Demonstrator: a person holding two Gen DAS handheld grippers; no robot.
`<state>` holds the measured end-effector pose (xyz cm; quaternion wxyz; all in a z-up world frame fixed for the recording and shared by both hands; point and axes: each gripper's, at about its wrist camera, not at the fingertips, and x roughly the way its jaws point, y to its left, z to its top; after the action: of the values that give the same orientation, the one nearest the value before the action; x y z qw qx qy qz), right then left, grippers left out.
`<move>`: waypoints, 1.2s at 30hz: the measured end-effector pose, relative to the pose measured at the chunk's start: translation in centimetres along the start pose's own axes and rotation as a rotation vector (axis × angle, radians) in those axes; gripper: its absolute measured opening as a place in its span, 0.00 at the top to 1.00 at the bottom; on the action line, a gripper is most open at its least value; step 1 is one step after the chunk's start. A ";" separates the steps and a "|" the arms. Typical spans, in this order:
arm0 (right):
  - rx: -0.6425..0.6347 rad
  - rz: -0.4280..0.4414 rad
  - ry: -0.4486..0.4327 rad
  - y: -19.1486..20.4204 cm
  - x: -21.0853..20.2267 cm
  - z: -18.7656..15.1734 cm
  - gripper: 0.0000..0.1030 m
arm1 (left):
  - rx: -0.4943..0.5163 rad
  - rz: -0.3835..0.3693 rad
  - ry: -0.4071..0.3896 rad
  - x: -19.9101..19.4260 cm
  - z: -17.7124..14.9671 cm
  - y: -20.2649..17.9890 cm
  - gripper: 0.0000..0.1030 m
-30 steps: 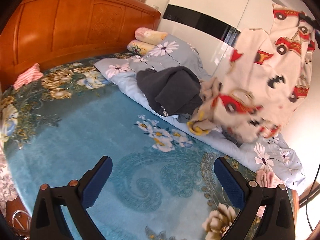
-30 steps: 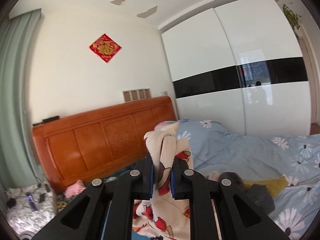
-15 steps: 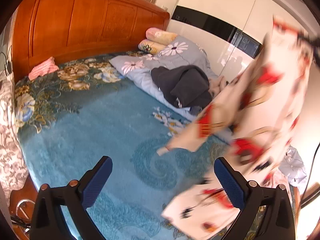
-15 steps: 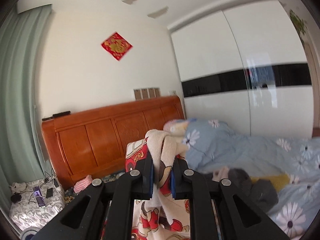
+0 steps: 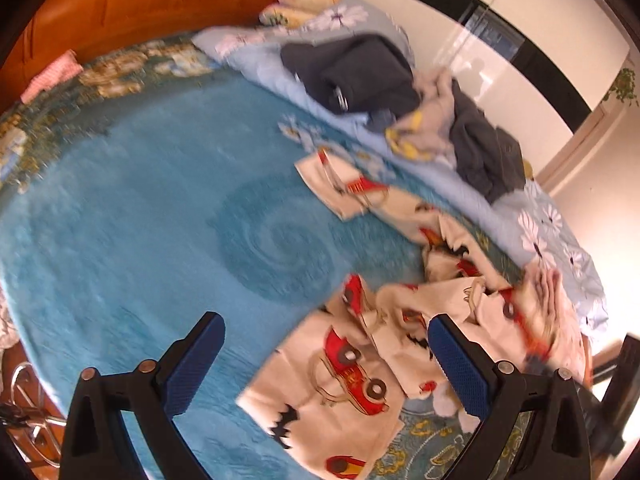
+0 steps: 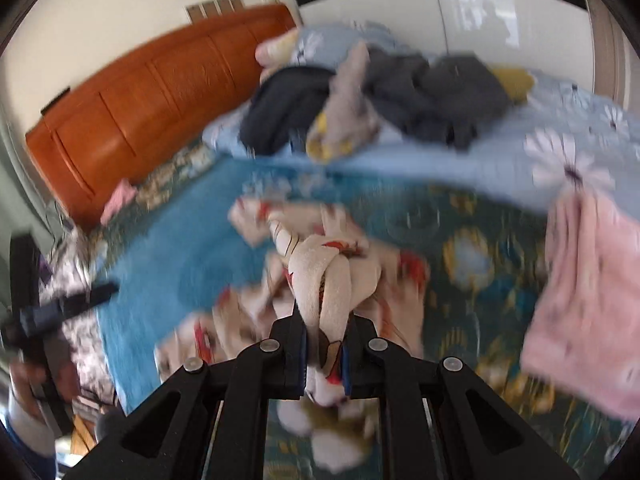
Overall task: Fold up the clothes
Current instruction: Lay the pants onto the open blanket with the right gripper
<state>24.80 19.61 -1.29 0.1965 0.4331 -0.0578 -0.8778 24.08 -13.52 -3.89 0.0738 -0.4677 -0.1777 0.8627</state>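
Right gripper (image 6: 323, 354) pinches the car-print garment (image 5: 352, 364) on the bed; left gripper (image 5: 326, 364) spread wide, empty

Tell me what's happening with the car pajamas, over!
Right gripper shut on car-print garment. Left gripper open, empty, above it. Garment crumpled on blue bedspread, unfolded. Dark clothes pile sits apart.

cream car-print garment (image 5: 352, 364) | crumpled, spread on blue bedspread | one bunch lifted

Black gripper (image 5: 326, 354) frames, seemingly silver screws, blue pads (image 5: 196, 364).
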 end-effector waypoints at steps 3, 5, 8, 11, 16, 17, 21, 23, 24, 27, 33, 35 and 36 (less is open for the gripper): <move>0.020 0.046 0.079 0.9 0.9 -3.5 0.87 | 0.001 0.010 0.039 1.1 -1.1 -0.4 0.00; 0.026 0.080 0.134 1.5 1.8 -5.5 0.87 | 0.001 0.019 0.057 1.6 -1.8 -0.3 0.00; -0.027 0.101 0.213 3.0 3.8 -7.5 0.87 | -0.007 0.045 0.068 1.8 -2.5 0.3 0.00; -0.080 0.077 0.231 3.8 4.2 -7.3 0.84 | -0.029 0.079 0.070 1.5 -3.1 1.5 0.00; -0.045 0.070 0.183 2.0 1.7 -5.8 0.72 | -0.067 0.143 0.054 2.1 -4.3 2.9 0.00; -0.028 0.069 0.163 1.4 1.0 -5.4 0.68 | -0.071 0.156 0.056 2.3 -4.6 3.0 0.00; 0.075 0.049 0.064 -1.0 -0.7 -3.7 0.60 | -0.070 0.176 0.084 3.0 -5.6 2.9 0.02; 0.132 0.038 0.025 -2.2 -0.9 -2.7 0.60 | -0.063 0.184 0.090 3.1 -6.1 2.7 0.08; 0.155 0.039 0.017 -2.6 -0.4 -2.0 0.60 | -0.058 0.187 0.096 3.2 -6.3 2.6 0.12; 0.193 0.045 0.013 -3.0 1.8 0.0 0.60 | -0.051 0.200 0.134 3.7 -6.6 2.3 0.32; 0.284 0.137 0.046 -2.1 6.1 2.3 0.60 | -0.050 0.180 0.146 3.5 -6.7 2.1 0.70; 0.285 0.143 0.048 -1.6 6.7 2.2 0.60 | -0.051 0.164 0.120 3.3 -6.7 1.9 0.91; 0.281 0.140 0.049 -1.4 6.8 2.0 0.60 | -0.051 0.155 0.102 3.1 -6.6 1.8 0.91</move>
<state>19.08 18.07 -5.49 0.1962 0.4727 -0.2052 -0.8343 27.96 -12.70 -10.30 0.0041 -0.5253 -0.1588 0.8360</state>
